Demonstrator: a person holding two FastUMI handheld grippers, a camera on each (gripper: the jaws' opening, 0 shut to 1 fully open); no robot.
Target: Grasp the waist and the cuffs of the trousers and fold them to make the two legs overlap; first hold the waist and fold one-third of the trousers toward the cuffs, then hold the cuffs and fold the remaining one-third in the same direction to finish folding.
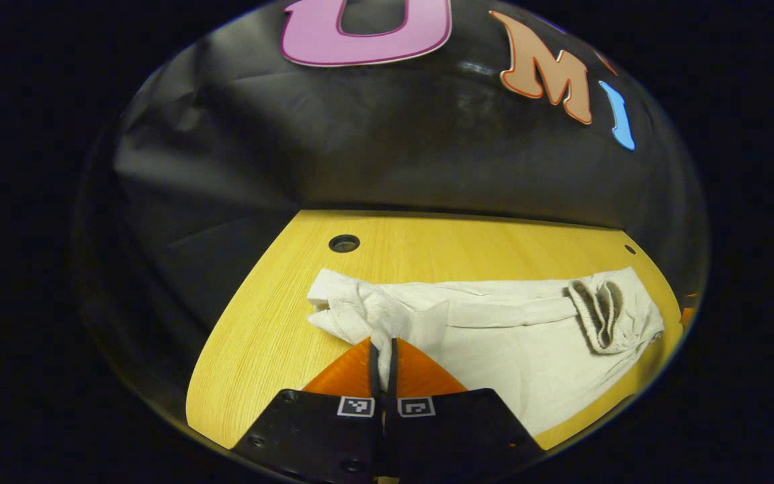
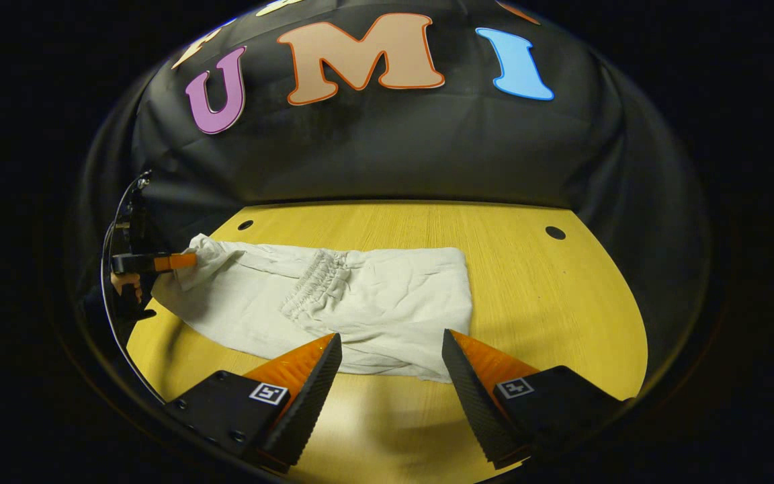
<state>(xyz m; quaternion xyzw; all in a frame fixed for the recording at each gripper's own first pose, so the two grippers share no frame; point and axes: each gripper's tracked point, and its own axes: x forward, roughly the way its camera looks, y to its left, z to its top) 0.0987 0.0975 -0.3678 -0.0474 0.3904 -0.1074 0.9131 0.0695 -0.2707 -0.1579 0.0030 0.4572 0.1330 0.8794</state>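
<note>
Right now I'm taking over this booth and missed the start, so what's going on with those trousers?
A person is folding pale off-white cloth trousers on a yellow wooden table with two handheld grippers. The left gripper is shut on the fabric at the cuff end. The right gripper hangs open at the trousers' near edge, gripping nothing. The elastic gathered waistband already lies folded over the middle, so the waist fold looks done and the cuff fold remains.

I see pale off-white trousers (image 2: pixel 333 306) lying flat on the tabletop (image 2: pixel 548 302), already part-folded. The gathered elastic waist (image 2: pixel 313 286) rests on top, near the middle. The cuff end (image 1: pixel 333 302) is bunched, lifted slightly, pinched in the left claw (image 1: pixel 383 353).
</note>
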